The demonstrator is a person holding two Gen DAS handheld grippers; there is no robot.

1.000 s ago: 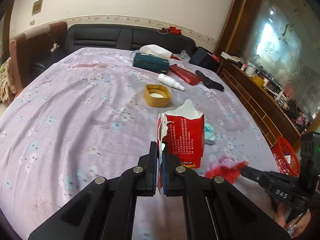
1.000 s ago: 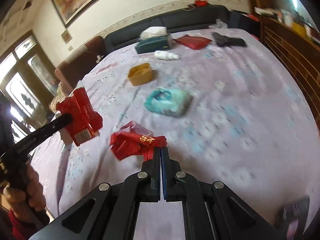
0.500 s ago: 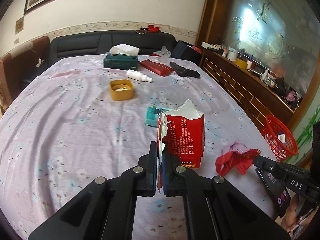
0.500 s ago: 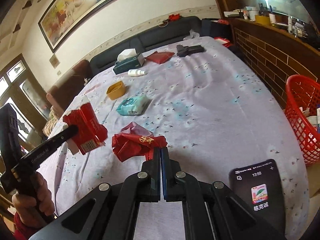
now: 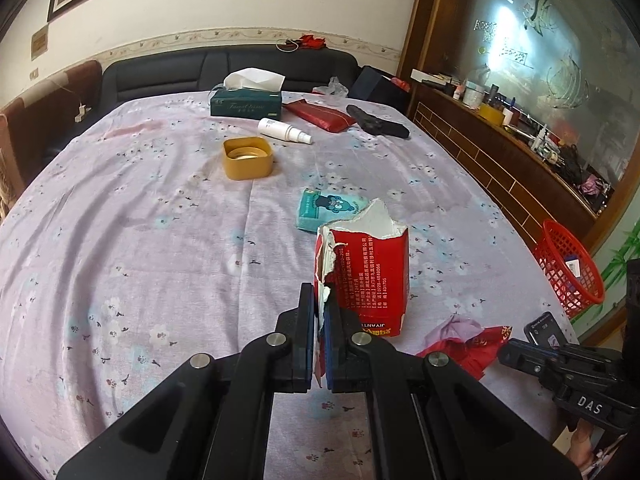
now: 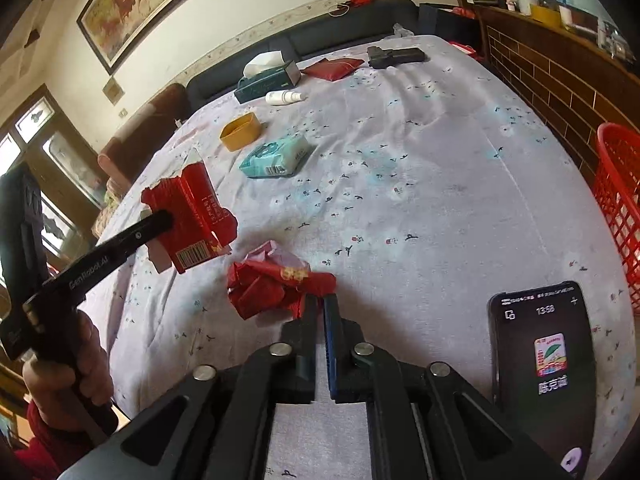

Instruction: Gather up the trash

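My left gripper (image 5: 319,308) is shut on the torn side flap of a red carton (image 5: 368,276), held upright just above the flowered tablecloth (image 5: 140,240). The right wrist view shows the same carton (image 6: 192,212) hanging on the left fingers (image 6: 156,220). A crumpled red wrapper (image 6: 272,284) lies on the cloth, its edge at the tips of my right gripper (image 6: 320,304). Those jaws are opening, with a narrow gap between the pads. In the left wrist view the wrapper (image 5: 460,344) sits just ahead of the right gripper (image 5: 516,354).
A red mesh basket (image 5: 568,268) stands past the table's right edge, by a brick-pattern cabinet. A phone (image 6: 540,352) lies near the right gripper. Further back are a teal tissue pack (image 5: 332,212), a yellow lid (image 5: 248,158), a green tissue box (image 5: 246,106) and a white bottle (image 5: 284,130).
Both hands have shifted toward the table's near right corner, bringing the basket and phone into view. The wrapper came along with the right gripper, whose jaws have now parted slightly.
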